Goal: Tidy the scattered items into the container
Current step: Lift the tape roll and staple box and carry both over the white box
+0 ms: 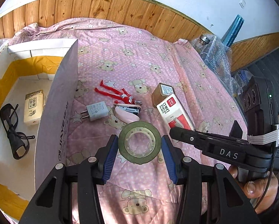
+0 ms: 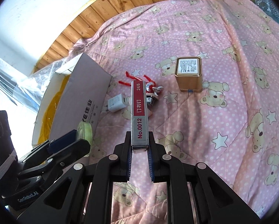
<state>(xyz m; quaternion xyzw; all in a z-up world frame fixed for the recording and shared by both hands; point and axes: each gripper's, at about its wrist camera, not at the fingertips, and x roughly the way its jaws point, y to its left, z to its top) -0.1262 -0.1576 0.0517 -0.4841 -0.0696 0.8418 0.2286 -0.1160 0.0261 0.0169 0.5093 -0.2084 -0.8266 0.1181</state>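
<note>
Tape, 1 roll, lies flat between my left gripper's spread fingers, touching neither pad. My right gripper is clenched on 1 staple box, lifted off the quilt. On the quilt I count 1 charger, 1 stapler, 1 red figure and 1 gold tin, clustered near the carton. Inside the carton: 1 tissue pack, 1 pair of glasses. Its tall wall stands just left of the tape; open quilt spreads to the right.
</note>
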